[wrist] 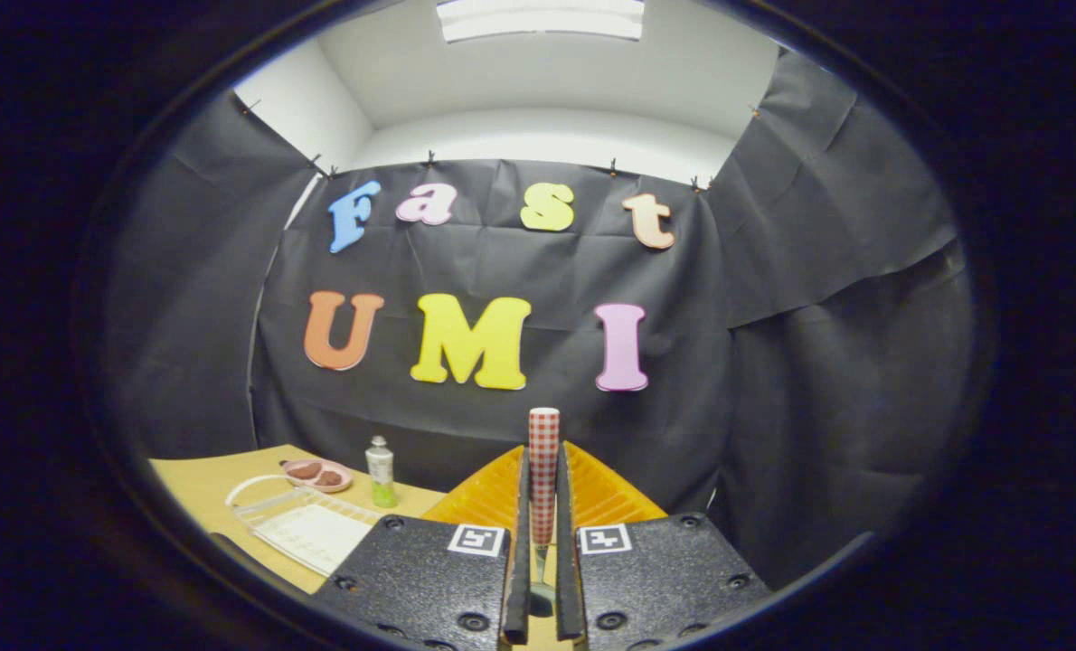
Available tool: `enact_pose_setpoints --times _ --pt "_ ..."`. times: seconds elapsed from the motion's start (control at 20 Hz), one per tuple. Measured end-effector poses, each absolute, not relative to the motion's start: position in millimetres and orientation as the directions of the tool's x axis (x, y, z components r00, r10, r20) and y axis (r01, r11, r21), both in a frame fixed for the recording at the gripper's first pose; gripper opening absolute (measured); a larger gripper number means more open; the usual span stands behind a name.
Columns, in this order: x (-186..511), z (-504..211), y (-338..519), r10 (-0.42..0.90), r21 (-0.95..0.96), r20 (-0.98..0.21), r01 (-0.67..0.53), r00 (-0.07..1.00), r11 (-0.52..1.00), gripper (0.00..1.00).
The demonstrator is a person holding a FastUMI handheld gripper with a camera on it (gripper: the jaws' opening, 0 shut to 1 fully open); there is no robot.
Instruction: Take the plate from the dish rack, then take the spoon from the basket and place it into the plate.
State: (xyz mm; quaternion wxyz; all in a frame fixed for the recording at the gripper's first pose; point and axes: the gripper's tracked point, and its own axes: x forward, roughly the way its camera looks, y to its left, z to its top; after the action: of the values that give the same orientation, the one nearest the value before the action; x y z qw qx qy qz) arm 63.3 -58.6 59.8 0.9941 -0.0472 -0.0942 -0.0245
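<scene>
My gripper [543, 457] is shut on the spoon [543, 429], both fingers pressing its red-and-white checked handle. The handle stands upright and sticks out above the fingertips, while the metal bowl end shows low down between the fingers. Just beyond the fingers lies an orange ribbed plate [488, 497], mostly hidden by the gripper body. Left of the fingers, a white wire basket [307, 529] sits on the wooden table [199, 488].
A small pink dish [317, 475] holding brown pieces stands on the table beyond the basket. Beside it is a small bottle [380, 472] with a green lower half. Black cloth walls close the booth behind and to the right.
</scene>
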Motion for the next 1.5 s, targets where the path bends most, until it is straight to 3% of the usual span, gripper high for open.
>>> enact_pose_setpoints --times 0.25,0.6,0.85,1.2,1.5 --pt "23 3 18 0.05 -0.046 0.143 -0.044 0.988 0.998 0.17" --pt "-6 -87 90 0.07 -0.004 0.096 -0.07 0.993 0.998 0.17" --pt "-10 -124 108 0.049 -0.096 0.101 -0.039 0.994 0.995 0.17" --pt "-22 -145 108 0.046 -0.037 0.123 -0.042 0.991 0.998 0.17" --pt "-22 -165 89 0.034 0.011 0.067 -0.035 0.997 0.999 0.21"
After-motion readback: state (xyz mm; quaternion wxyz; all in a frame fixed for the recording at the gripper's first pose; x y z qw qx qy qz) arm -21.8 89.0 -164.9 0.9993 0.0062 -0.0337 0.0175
